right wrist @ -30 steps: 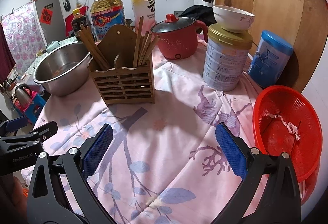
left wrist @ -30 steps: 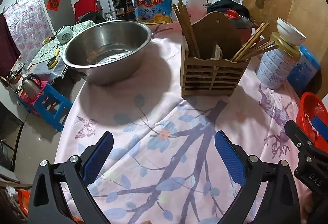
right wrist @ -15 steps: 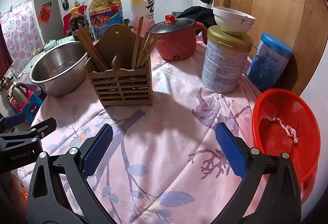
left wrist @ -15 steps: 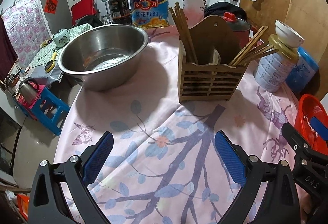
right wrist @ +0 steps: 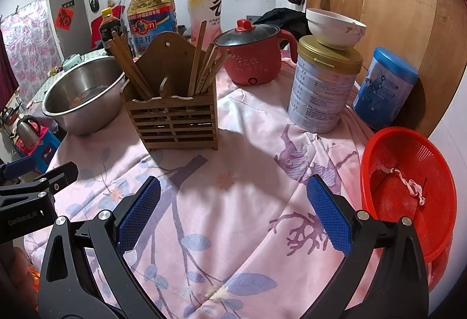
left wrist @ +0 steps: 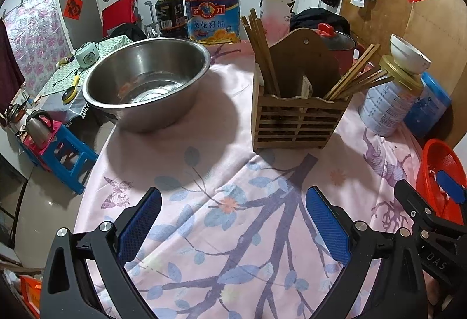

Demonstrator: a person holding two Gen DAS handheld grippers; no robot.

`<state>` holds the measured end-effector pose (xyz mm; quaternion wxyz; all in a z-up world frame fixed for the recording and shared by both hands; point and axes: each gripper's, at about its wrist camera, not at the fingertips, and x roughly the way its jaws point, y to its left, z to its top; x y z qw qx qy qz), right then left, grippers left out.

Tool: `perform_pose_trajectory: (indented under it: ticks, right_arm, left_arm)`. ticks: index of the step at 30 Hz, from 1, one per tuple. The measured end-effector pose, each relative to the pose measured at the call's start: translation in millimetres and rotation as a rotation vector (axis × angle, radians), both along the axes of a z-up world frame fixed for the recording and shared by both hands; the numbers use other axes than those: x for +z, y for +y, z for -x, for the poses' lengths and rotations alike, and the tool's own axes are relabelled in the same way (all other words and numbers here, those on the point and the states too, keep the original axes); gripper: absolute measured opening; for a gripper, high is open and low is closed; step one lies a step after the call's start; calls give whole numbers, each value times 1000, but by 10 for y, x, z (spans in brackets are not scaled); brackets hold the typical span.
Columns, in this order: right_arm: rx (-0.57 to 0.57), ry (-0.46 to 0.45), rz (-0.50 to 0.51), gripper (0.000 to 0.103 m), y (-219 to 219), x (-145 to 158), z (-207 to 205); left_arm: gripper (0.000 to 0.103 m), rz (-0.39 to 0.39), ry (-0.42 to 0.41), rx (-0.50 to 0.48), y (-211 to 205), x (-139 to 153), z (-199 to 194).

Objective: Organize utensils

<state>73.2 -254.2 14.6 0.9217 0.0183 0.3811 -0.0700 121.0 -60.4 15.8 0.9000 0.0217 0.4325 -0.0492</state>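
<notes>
Pink floral cloth covers the round worktop [left wrist: 233, 217], loose and creased, so a low approach could drag it and shift what stands on it. Beside the big steel bowl [left wrist: 146, 85], the slatted wooden utensil holder [right wrist: 172, 120] stands mid-worktop, light enough to tip if a stick is levered sideways. Its brown wooden chopsticks [left wrist: 262, 53] lean in two splayed bundles; pinching one may pull out its neighbours. Left gripper [left wrist: 233, 227] and right gripper [right wrist: 232, 215] hover nearby, fingers wide apart, empty.

A pink tablecloth [right wrist: 248, 202] printed with blue leaves carries a red pot [right wrist: 251, 62] and red basket [right wrist: 408, 190].
</notes>
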Motion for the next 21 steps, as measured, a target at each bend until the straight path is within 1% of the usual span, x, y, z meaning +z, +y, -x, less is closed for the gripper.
perform_pose_trajectory:
  ticks: [21]
  right_arm:
    - [0, -3, 2, 97, 9, 12, 6]
  left_arm:
    - [97, -13, -7, -9, -28, 14, 30]
